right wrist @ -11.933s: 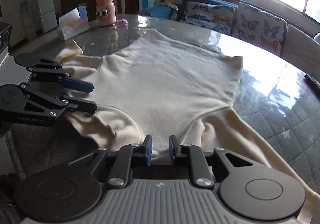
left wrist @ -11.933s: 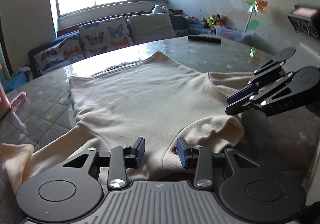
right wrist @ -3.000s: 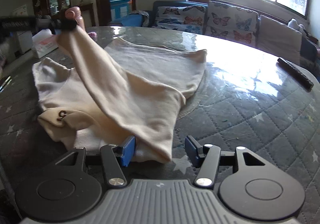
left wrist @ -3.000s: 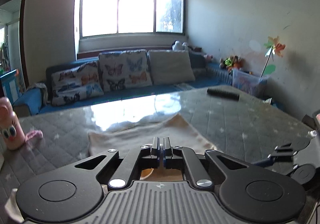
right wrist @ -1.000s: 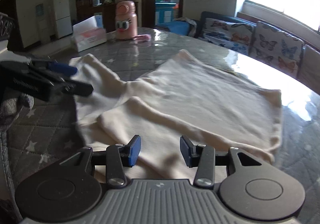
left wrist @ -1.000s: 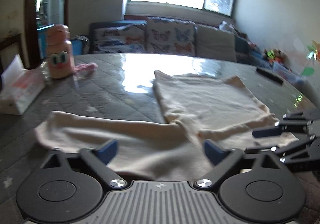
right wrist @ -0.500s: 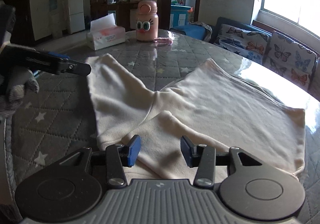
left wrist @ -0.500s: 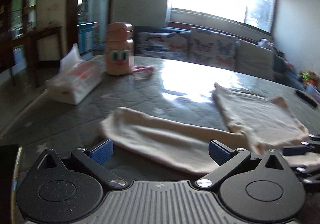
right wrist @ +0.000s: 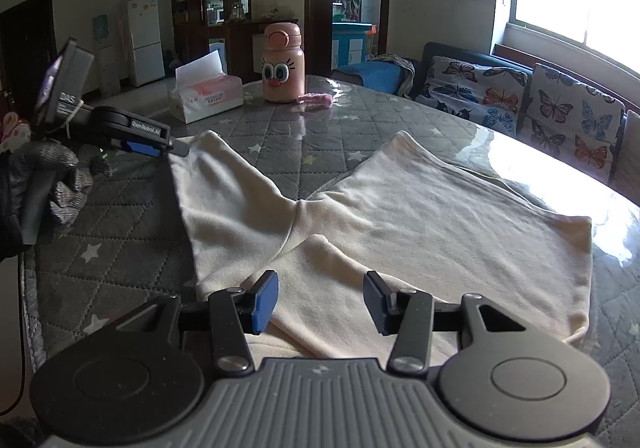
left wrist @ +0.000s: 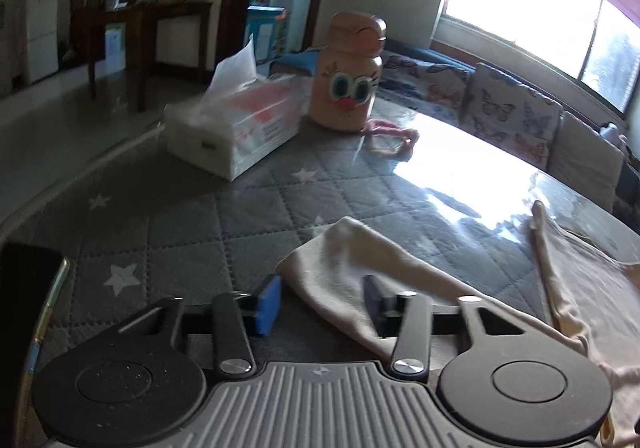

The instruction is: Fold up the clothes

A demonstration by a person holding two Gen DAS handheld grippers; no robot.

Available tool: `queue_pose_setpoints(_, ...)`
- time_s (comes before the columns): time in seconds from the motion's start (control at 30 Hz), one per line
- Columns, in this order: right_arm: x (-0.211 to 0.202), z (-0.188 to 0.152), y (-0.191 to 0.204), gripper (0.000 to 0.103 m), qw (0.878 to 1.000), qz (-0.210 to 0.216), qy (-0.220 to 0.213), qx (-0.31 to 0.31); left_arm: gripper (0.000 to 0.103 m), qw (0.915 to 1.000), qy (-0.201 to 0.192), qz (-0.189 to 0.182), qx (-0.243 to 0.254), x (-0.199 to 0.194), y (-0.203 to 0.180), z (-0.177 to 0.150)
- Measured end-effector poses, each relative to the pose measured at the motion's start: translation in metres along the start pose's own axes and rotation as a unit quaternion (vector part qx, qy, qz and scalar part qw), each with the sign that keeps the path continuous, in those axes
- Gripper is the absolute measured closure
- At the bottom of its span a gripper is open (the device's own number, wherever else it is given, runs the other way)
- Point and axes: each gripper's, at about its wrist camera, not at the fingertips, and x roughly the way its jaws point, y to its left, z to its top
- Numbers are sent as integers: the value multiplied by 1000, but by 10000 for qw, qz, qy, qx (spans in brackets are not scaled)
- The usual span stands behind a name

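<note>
A cream long-sleeved shirt (right wrist: 440,216) lies on the quilted grey table, one side folded over its body. Its other sleeve (right wrist: 224,188) stretches out flat to the left; in the left wrist view the cuff end of that sleeve (left wrist: 352,260) lies between my fingers. My left gripper (left wrist: 320,304) is open around the sleeve end, its jaws partly closed in but not pinching; it also shows in the right wrist view (right wrist: 172,146) at the cuff. My right gripper (right wrist: 320,300) is open and empty, hovering over the folded near edge of the shirt.
A tissue box (left wrist: 236,128) and a pink cartoon bottle (left wrist: 348,88) stand at the far left of the table (left wrist: 180,208), with a pink strap (left wrist: 392,132) beside the bottle. A dark phone (left wrist: 24,288) lies at the near left edge. A sofa with butterfly cushions (right wrist: 520,88) is behind.
My left gripper has swung left along the outstretched sleeve to its cuff and its jaws have narrowed around it. My right gripper stays open and nearly still over the shirt.
</note>
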Motion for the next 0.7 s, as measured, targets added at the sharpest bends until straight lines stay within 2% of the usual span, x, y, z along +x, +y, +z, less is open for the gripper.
queue_pose_setpoints(0.13,-7,-2,-3,55,9999,-26,-59,92,95,10000,-24,52,-60,3,2,2)
queue_pose_setpoints(0.17,-8,-3,-4,55,9999,-39,-69,117,98,10000,-51,23,-81,1,1,3)
queue_pose_setpoints(0.27,-12,-5,-7,55,9998,-91,-87,176,99,9996,-206,-162,-75,-11,-5,5)
queue_pose_setpoints(0.4,-20,-10,-16,55,9992,-163,-132,347,99,9956,-557,-717,226,-46,-36,11)
queue_pose_setpoints(0.53,-30,-16,-29,55,9977,-296,-202,567,99,9835,-787,-1506,617,-80,-82,12)
queue_pose_setpoints(0.7,-47,-27,-46,55,9950,-540,-295,792,99,9588,-801,-2457,1178,-108,-146,0)
